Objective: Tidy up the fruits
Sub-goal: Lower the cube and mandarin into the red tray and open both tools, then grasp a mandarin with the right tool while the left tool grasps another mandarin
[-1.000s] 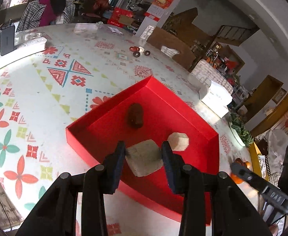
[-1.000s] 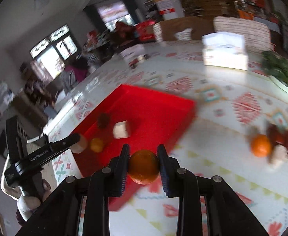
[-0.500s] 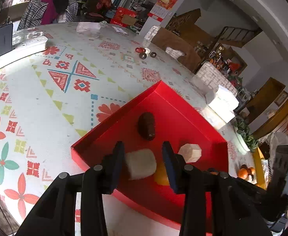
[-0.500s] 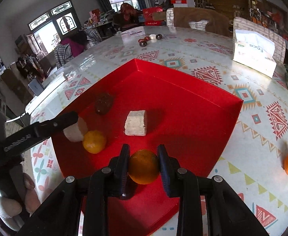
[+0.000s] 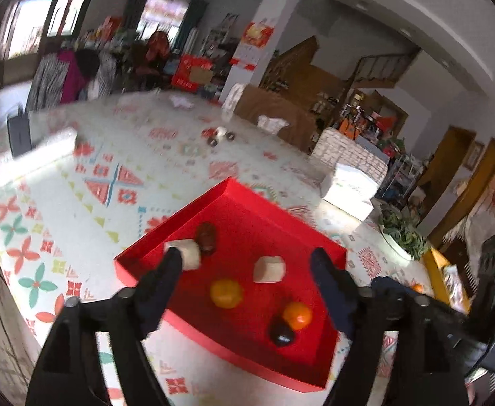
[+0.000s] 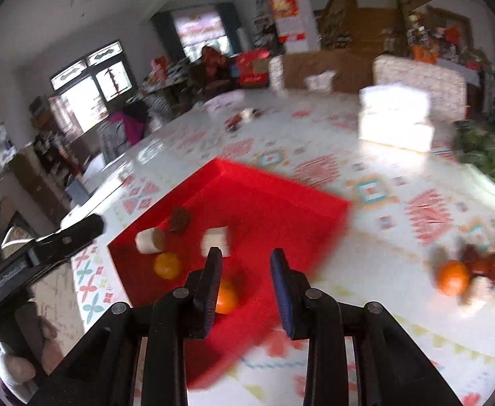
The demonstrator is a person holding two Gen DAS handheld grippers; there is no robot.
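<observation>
Two grippers hang over the red tray (image 5: pixel 274 223), and both are spread wide and hold nothing. Left gripper (image 5: pixel 247 264) is above the tray's near edge. Inside the tray, from left to right, lie a pale chunk (image 5: pixel 187 253), a brown fruit (image 5: pixel 207 235), a yellow orange (image 5: pixel 226 293), a pale block (image 5: pixel 269 269) and an orange (image 5: pixel 297 315). Right gripper (image 6: pixel 245 260) hangs over the tray's near corner, just above that orange (image 6: pixel 226 297).

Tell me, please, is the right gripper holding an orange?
No, the right gripper is open with nothing between its fingers, and the orange lies in the red tray.
</observation>
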